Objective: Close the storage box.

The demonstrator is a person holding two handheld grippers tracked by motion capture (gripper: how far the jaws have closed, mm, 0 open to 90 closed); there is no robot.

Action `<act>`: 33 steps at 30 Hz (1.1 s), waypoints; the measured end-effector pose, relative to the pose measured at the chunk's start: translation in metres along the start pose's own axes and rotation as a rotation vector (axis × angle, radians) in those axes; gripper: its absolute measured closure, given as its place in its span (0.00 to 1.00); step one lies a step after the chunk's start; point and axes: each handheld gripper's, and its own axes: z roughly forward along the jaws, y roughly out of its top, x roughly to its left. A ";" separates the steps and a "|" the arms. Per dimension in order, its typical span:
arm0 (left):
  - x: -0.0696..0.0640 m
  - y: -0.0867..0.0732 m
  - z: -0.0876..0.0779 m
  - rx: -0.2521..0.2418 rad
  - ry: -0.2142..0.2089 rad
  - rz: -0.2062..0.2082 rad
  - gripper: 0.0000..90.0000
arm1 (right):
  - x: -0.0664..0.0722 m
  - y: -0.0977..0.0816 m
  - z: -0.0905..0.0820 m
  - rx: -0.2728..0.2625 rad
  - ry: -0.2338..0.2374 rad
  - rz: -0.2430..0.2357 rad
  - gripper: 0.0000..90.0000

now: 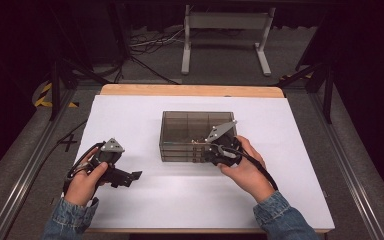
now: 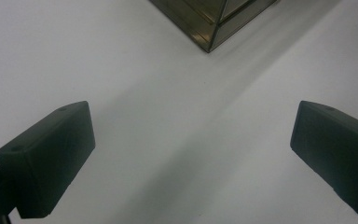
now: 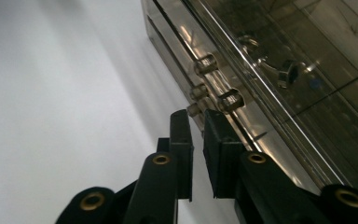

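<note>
Resting mid-table, the smoky drawer box (image 1: 182,129) has contents too dim to identify. Right gripper (image 3: 196,125) sits at its near front by the small knobs (image 3: 229,101), jaws narrowly parted, nothing visibly clamped. Left gripper (image 2: 191,140) lies low at near left, jaws wide apart, empty.

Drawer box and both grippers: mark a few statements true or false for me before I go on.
1. The drawer box stands on the white sheet. True.
2. The left gripper has its fingers closed tight. False: they stand wide apart over bare sheet.
3. The right gripper is at the box's front, by the small knobs. True.
4. The left gripper touches the box. False: it lies apart from it, off to the left.
5. The box's lid is off and lying on the sheet. False: no loose lid lies there.
</note>
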 end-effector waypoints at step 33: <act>0.001 -0.004 -0.002 -0.002 0.008 -0.014 0.01 | -0.014 -0.037 -0.057 -0.097 0.019 0.035 0.47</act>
